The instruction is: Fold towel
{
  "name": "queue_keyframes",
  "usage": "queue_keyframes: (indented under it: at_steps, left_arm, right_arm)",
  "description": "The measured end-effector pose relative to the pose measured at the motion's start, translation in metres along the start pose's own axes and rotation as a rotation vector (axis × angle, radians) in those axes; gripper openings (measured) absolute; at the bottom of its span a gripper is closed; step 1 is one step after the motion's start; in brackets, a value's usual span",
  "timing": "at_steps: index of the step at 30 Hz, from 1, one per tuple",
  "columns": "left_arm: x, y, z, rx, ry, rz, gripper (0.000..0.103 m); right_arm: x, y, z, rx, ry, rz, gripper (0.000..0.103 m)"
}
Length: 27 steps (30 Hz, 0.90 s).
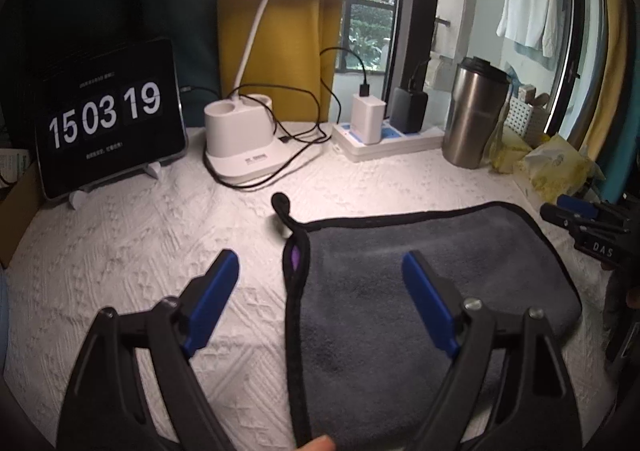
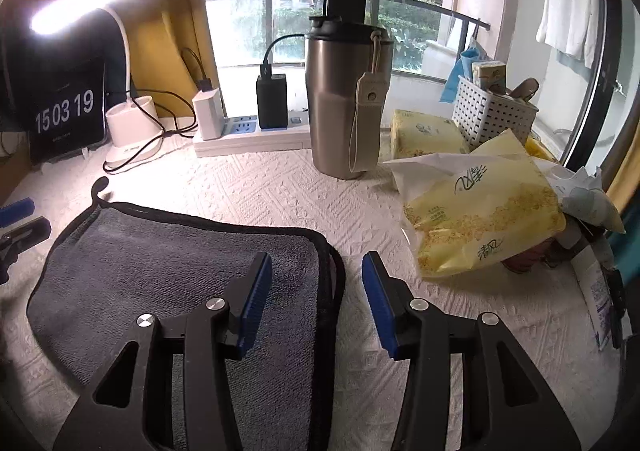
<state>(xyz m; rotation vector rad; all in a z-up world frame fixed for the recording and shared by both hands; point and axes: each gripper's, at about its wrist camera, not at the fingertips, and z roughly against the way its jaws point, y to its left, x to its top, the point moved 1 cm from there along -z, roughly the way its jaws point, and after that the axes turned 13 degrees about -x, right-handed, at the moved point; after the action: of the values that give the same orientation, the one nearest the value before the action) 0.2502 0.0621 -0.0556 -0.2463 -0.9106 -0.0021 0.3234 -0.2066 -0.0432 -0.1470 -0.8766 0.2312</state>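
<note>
A dark grey towel (image 1: 400, 291) with black trim lies folded on the white textured cloth; it also shows in the right wrist view (image 2: 160, 275). Its hanging loop (image 1: 282, 205) sticks out at the far left corner. My left gripper (image 1: 320, 275) is open and empty, its jaws straddling the towel's left edge from above. My right gripper (image 2: 316, 279) is open and empty, straddling the towel's right edge. The right gripper also shows at the right edge of the left wrist view (image 1: 576, 215).
A tablet clock (image 1: 108, 119), a white lamp base (image 1: 248, 143) with cables, a power strip (image 1: 384, 135) and a steel tumbler (image 2: 344, 99) stand along the back. Yellow tissue packs (image 2: 480, 215) and a white basket (image 2: 492, 115) crowd the right side.
</note>
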Motion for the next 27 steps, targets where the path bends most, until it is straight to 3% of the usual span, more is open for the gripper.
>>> queue_keyframes:
  at_steps: [13, 27]
  left_arm:
    - [-0.018, -0.045, 0.066, 0.055, -0.204, -0.1, 0.085]
    - [-0.037, -0.066, 0.12, 0.006, -0.318, -0.085, 0.085]
  right_arm:
    - [-0.007, 0.002, 0.061, 0.012, -0.094, -0.003, 0.052]
    - [-0.027, -0.001, 0.119, 0.032, -0.176, -0.07, 0.053]
